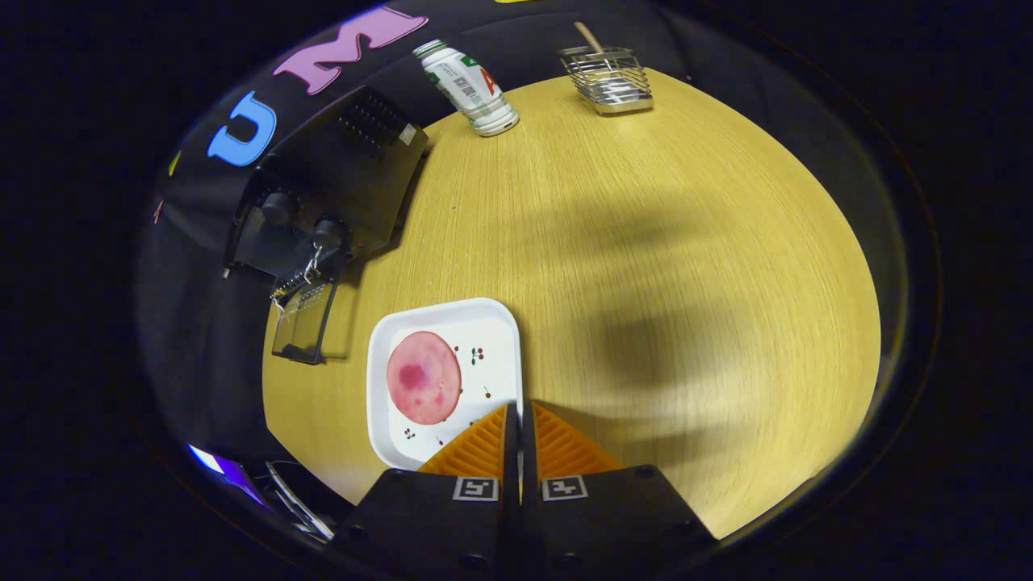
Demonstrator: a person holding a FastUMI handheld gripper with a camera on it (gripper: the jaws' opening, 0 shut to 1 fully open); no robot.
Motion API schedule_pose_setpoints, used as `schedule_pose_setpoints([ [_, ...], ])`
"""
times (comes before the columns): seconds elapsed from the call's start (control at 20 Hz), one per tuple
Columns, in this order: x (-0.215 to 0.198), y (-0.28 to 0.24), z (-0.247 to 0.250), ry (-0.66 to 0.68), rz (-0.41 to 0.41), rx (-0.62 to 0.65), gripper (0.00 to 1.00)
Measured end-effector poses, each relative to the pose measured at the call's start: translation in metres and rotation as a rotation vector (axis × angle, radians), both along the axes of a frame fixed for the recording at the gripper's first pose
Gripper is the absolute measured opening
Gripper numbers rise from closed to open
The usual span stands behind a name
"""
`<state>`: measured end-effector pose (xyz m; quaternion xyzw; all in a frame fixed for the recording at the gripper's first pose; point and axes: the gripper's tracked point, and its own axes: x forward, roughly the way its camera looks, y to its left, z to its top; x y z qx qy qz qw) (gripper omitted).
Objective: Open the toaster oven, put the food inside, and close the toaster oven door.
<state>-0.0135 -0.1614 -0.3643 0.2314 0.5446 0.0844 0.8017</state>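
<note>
Looking along our gripper (517, 415), we see its two fingers pressed together with no visible gap between their tips and nothing caught between them. They hang above the wooden table (646, 242), their tips over the right rim of a white square plate (492, 323). We cannot tell whether they touch that rim or only hover over it.

On the plate, just to the left of the fingertips, lies the food, a round pink slice (424, 378) with darker red blotches, flat on the left half of the plate. Small cherry prints dot the bare part of the plate beside it.

Beyond the plate, farther left and ahead of the fingers, stands the black toaster oven (339, 186) at the table's edge, against the booth's dark wall. Its door (305, 321) hangs open, swung down toward the plate, and two round knobs show on its front.

Well ahead of the fingers, at the far side of the table, a white and green can (468, 87) stands near the oven's back corner. To its right sits a wire basket (609, 79) with a wooden handle sticking out of it.
</note>
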Motion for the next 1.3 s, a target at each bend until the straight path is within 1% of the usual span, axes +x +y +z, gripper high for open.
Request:
schedule_pose_setpoints([
  [0.1,-0.007,0.006,0.006,0.027,-0.070,0.067,0.05],
  [0.15,-0.010,0.007,0.010,0.031,-0.092,0.083,0.05],
  [0.4,-0.018,0.008,0.037,-0.002,-0.177,0.129,0.05],
  [0.75,-0.018,0.021,0.085,-0.042,-0.379,0.294,0.05],
  [0.85,-0.019,0.032,0.094,-0.051,-0.423,0.339,0.05],
  [1.05,-0.023,0.062,0.112,-0.062,-0.457,0.403,0.05],
  [1.3,-0.018,0.115,0.133,-0.059,-0.442,0.460,0.05],
])
